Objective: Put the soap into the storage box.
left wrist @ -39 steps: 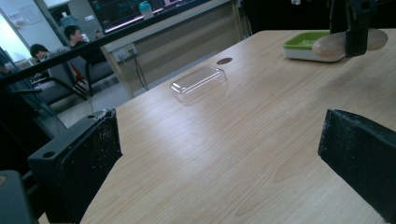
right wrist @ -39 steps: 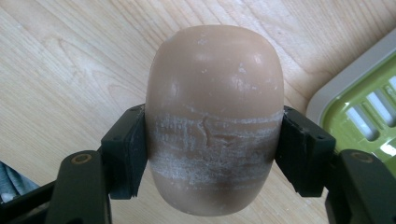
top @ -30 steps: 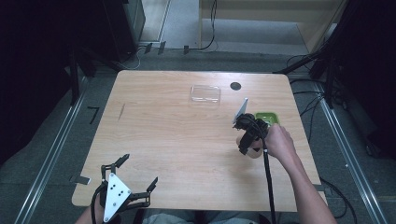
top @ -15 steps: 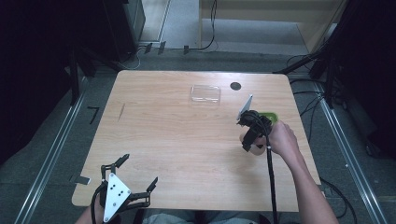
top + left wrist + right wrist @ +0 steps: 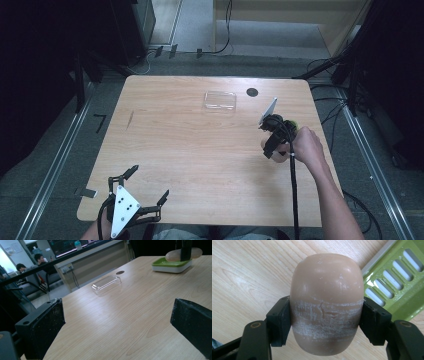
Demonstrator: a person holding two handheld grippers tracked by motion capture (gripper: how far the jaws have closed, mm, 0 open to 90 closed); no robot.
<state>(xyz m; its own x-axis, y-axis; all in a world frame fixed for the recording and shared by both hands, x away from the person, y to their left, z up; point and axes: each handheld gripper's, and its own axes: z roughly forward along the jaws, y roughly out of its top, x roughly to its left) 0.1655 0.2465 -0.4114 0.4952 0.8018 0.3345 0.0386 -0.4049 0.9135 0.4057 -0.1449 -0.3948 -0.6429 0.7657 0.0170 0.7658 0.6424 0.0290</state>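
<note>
My right gripper (image 5: 327, 320) is shut on a beige oval bar of soap (image 5: 327, 302), with the pads pressing its two sides. Soap and gripper hang over the wood right beside a green slotted soap dish (image 5: 397, 282). In the high view the right gripper (image 5: 272, 150) stands at the table's right, the soap (image 5: 274, 156) under it, and the dish (image 5: 294, 122) mostly hidden behind it. The left gripper view has the soap (image 5: 175, 255) raised above the dish (image 5: 172, 265). My left gripper (image 5: 149, 182) rests open at the table's near left edge, with nothing between its jaws.
A clear plastic lid (image 5: 220, 100) lies at the back middle of the table (image 5: 190, 145), with a small black disc (image 5: 252, 92) to its right. The lid (image 5: 106, 283) also lies ahead of the left gripper. Cables and metal rails run along the floor around the table.
The right gripper has drifted a little to the right with the soap, closer to the green dish. The left gripper has stayed put.
</note>
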